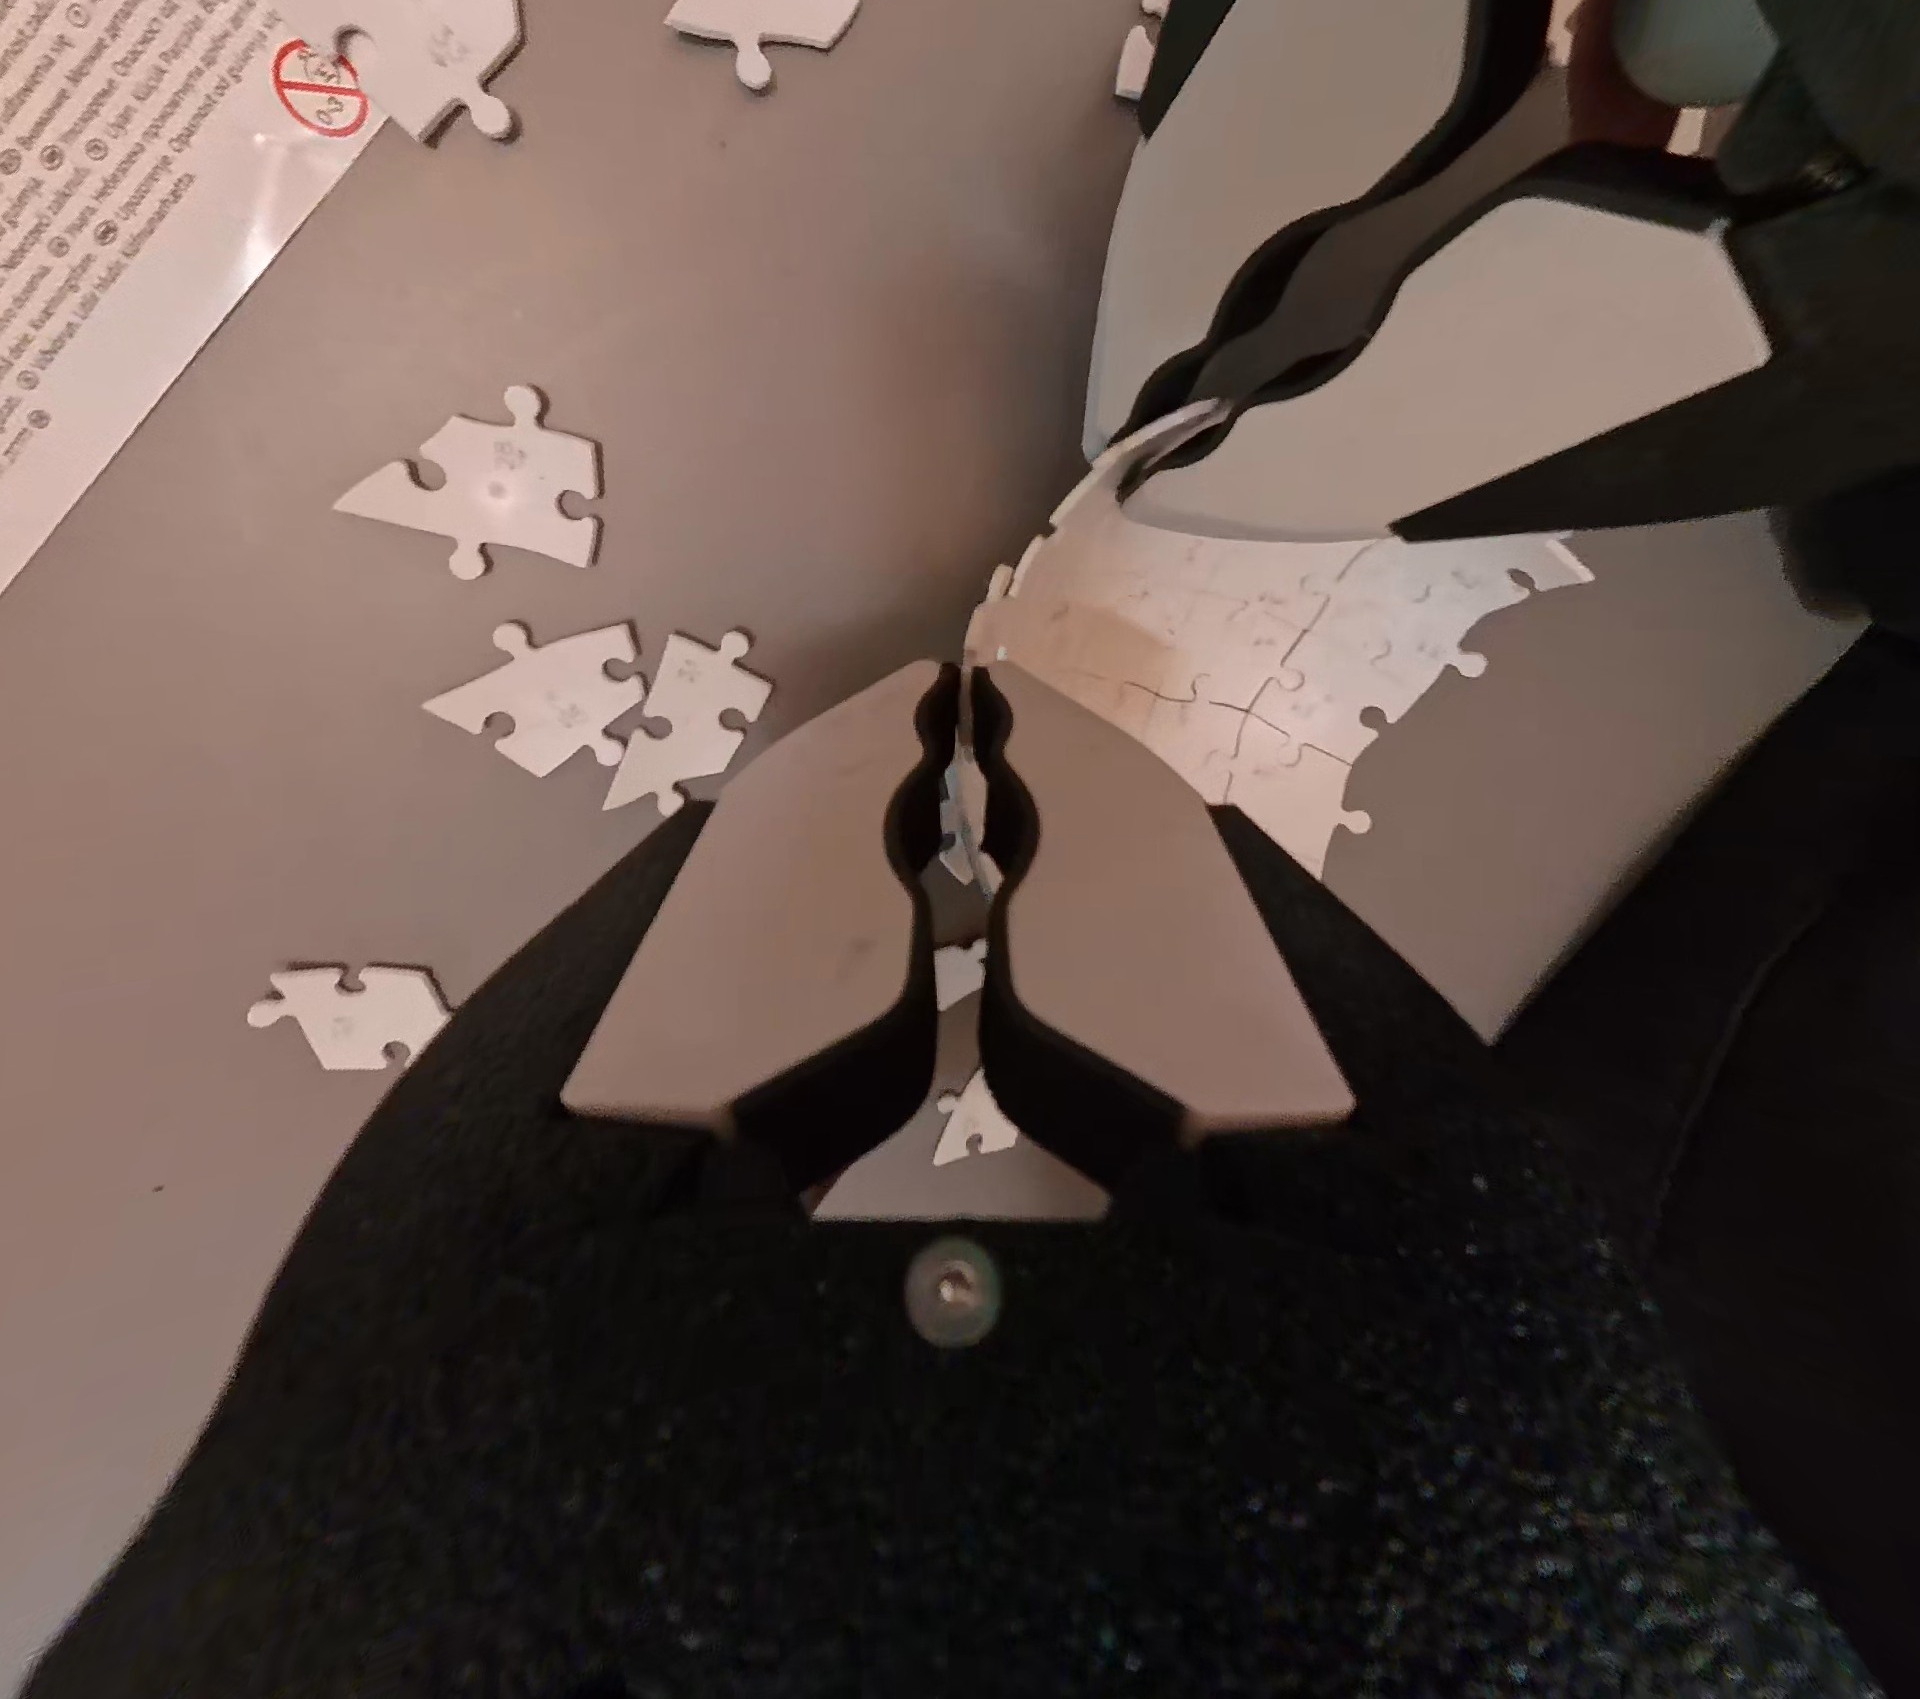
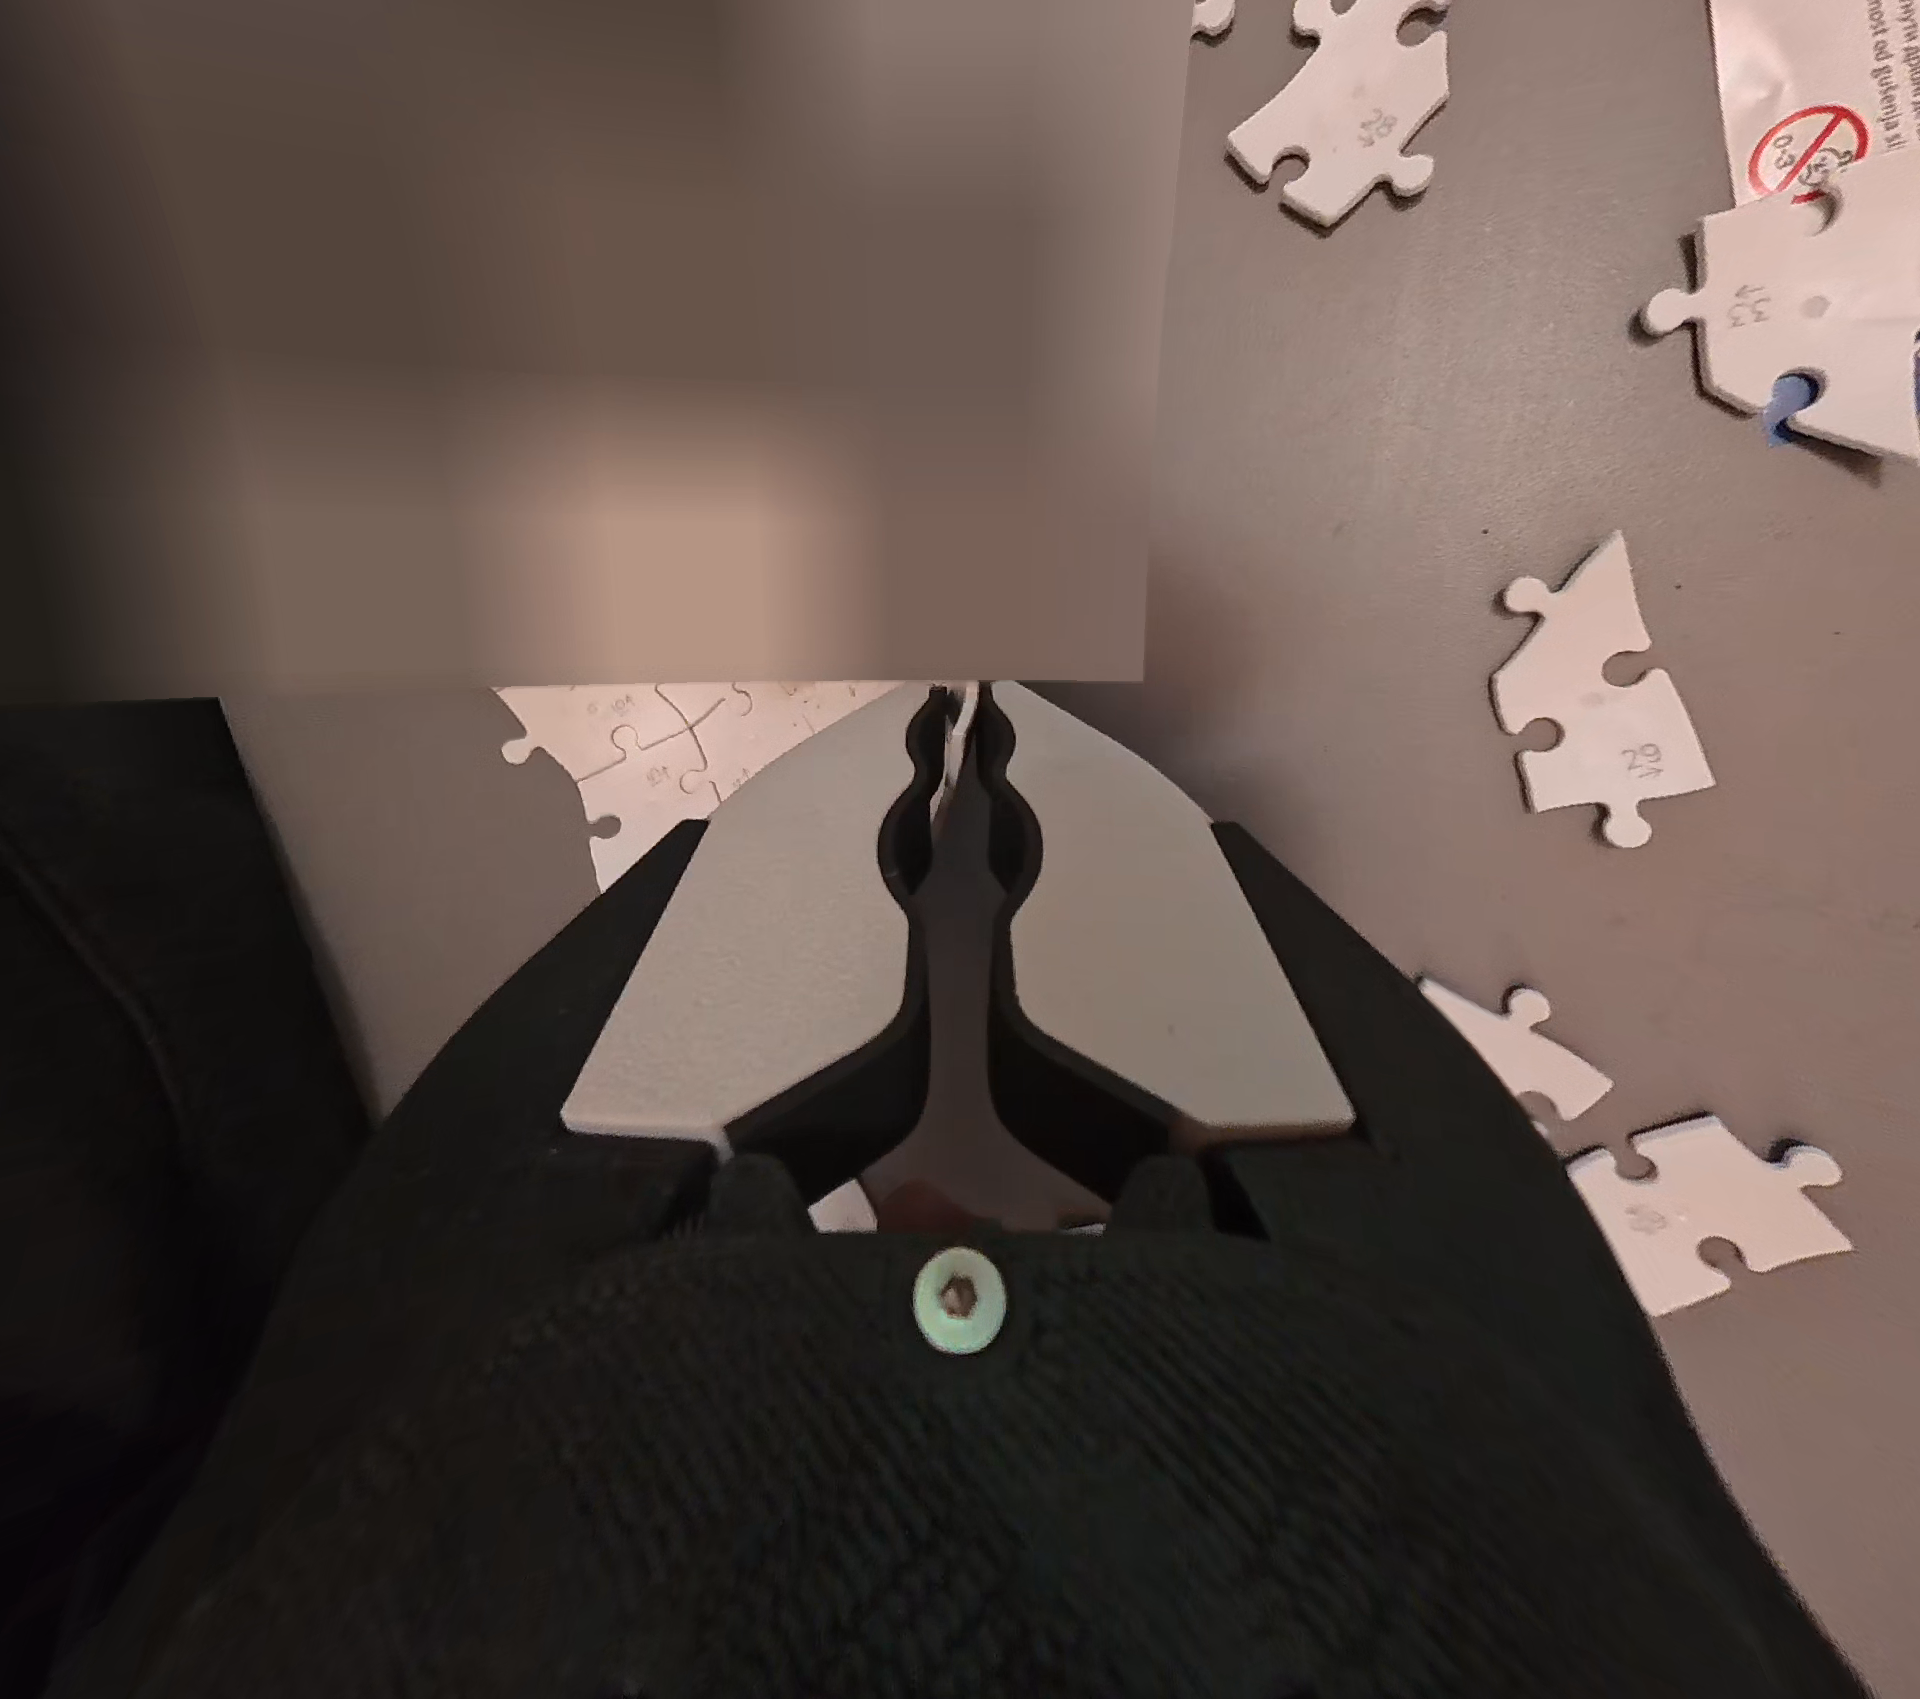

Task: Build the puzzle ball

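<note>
Joined puzzle section [image 1: 1247, 662] between both claws, loose pieces [image 1: 540, 693] left, printed sheet [image 1: 125, 195] beyond

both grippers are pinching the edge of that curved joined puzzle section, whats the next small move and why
Probably hold steady and ease the joined puzzle section down toward the grey table. The left gripper and right gripper each pinch its rim close together, and the far end hangs unsupported, so the seams might pop. Loose pieces lie clear to the left.

Each tool [image 1: 961, 693] is matte black with wavy-edged fingers; a silver hex screw [image 2: 959, 1298] sits mid-body.
</note>
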A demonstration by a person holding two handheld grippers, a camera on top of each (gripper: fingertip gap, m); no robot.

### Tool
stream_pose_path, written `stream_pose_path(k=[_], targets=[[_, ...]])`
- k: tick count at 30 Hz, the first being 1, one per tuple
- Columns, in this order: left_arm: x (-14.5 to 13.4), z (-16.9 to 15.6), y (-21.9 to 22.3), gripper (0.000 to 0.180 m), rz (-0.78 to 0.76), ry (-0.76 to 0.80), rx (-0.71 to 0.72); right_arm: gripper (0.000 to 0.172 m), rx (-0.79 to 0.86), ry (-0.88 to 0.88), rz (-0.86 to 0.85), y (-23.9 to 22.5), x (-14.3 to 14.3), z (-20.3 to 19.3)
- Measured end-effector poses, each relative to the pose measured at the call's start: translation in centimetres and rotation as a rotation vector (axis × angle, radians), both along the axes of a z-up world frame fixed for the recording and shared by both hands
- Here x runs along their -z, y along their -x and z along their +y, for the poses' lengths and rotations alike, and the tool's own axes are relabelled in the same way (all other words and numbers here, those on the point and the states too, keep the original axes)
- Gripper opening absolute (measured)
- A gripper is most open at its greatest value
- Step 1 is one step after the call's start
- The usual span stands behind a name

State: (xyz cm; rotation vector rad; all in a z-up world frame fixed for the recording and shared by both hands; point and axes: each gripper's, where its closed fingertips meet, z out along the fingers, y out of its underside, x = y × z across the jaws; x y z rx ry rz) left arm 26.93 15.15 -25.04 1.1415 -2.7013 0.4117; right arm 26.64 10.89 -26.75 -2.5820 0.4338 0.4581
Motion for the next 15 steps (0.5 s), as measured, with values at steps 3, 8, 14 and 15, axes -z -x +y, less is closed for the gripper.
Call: stream_pose_path(k=[3,8,14,15], targets=[[0.05,-0.09,-0.13,0.001,0.003,0.035,-0.029,0.005,-0.021,0.01,0.015,-0.08,0.01,0.12],[0.41,0.14,-0.2,0.002,0.013,0.075,-0.083,0.005,-0.038,0.027,0.035,-0.29,0.19,0.18],[0.54,0.45,-0.16,0.002,-0.001,0.066,-0.091,0.005,-0.05,0.048,0.016,-0.71,0.04,0.36],[0.52,0.49,-0.13,0.002,-0.004,0.064,-0.09,0.005,-0.049,0.05,0.012,-0.77,0.04,0.39]])
